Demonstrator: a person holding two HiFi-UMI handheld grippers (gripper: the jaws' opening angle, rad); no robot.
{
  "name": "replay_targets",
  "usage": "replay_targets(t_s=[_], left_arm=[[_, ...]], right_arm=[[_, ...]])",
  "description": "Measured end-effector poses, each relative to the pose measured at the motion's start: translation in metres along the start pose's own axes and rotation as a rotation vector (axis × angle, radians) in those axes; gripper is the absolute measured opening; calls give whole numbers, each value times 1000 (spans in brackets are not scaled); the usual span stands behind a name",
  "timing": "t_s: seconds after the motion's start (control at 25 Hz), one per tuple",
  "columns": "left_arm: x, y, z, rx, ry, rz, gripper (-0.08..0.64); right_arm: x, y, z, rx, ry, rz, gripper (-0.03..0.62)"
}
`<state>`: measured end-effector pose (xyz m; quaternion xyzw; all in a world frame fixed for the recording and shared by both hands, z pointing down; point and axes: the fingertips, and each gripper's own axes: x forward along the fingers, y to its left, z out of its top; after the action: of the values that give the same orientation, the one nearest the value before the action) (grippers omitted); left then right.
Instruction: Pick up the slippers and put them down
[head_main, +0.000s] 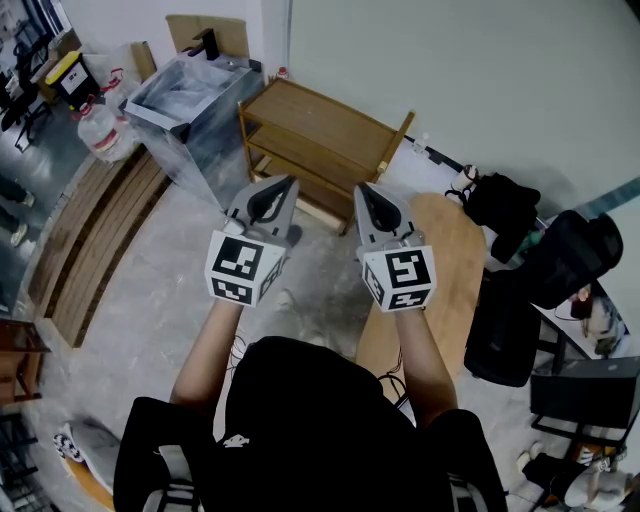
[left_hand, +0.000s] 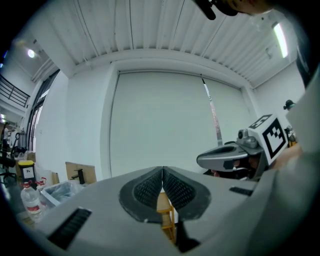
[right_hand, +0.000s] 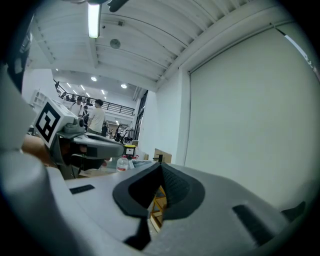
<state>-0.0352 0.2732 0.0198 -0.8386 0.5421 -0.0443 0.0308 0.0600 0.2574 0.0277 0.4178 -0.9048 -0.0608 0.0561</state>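
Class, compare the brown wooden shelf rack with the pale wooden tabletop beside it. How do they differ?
The brown wooden shelf rack has straight edges; the pale wooden tabletop has a rounded end. The rack carries stacked tiers; the tabletop is one flat board. The rack is darker, the tabletop lighter. Both are wood and stand by the white wall.

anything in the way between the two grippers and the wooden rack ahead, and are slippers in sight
Nothing visible stands between the left gripper or right gripper and the wooden rack. Both are shut and empty. No slippers clearly show.
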Motion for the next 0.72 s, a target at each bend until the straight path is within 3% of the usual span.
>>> replay_targets(t_s=[0.72], left_arm=[[-3, 2, -7, -3, 2, -1, 7]], right_arm=[[2, 6, -9, 15, 10, 1, 0]])
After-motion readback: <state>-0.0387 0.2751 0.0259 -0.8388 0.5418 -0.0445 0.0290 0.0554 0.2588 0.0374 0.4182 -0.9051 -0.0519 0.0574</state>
